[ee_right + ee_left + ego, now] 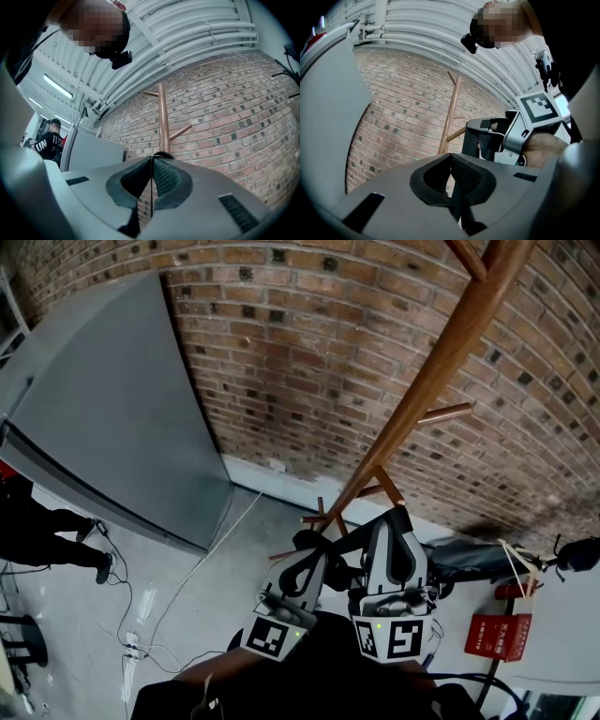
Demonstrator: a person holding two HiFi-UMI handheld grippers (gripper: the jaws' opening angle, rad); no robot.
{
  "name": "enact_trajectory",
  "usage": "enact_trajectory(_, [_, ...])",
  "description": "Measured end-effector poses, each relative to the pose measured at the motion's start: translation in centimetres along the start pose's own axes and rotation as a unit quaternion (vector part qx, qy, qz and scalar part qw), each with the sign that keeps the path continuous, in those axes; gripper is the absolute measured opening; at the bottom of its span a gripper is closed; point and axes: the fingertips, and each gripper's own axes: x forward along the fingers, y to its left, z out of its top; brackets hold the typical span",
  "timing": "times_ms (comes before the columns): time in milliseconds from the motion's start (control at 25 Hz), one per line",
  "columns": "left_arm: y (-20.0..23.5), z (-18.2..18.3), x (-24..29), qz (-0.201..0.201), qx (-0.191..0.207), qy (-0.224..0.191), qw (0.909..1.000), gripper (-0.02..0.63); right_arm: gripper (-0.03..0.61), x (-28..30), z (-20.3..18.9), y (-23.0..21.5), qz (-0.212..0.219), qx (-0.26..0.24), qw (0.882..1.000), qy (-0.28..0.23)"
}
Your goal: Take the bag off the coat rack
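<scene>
The coat rack (441, 362) is recorded as a smooth round pole of reddish wood with angled pegs, set against a rough brick wall (309, 362). The bag (312, 542) is seen only as thin black strapping, off the pegs, near the pole's foot. The left tongs (451, 157) and the right tongs (152, 159) are pressed together, each pinched on that strapping.

I read this as a workshop bay in an industrial building: bare brick wall (309, 352), concrete floor (267, 535) with loose cables (202, 559) and a power strip (131, 645), white ceiling pipes (201, 35), tube lights (58, 86) (grey partition panel (112, 427) too).
</scene>
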Motion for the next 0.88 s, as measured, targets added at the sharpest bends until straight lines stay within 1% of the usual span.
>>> enact_trajectory(160, [-0.5, -0.2, -0.3, -0.004, -0.002, 0.001, 1.0000, 0.018, 0.020, -1.1, -0.4, 0.1, -0.002, 0.007, 1.000, 0.006])
enact_trajectory(520, [-2.2, -0.3, 0.0, -0.020, 0.002, -0.001, 0.9998, 0.018, 0.020, -3.2, -0.6, -1.0, -0.019, 0.003, 1.000, 0.014])
enact_trajectory(680, [-2.9, -0.5, 0.1, -0.024, 0.003, 0.002, 0.9997, 0.017, 0.020, -4.0, -0.6, -0.8, -0.014, 0.005, 1.000, 0.019])
enact_trajectory(880, [-3.2, -0.5, 0.3, -0.027, 0.004, 0.001, 0.9996, 0.018, 0.020, -4.5, -0.9, -0.6, -0.009, -0.005, 1.000, 0.027])
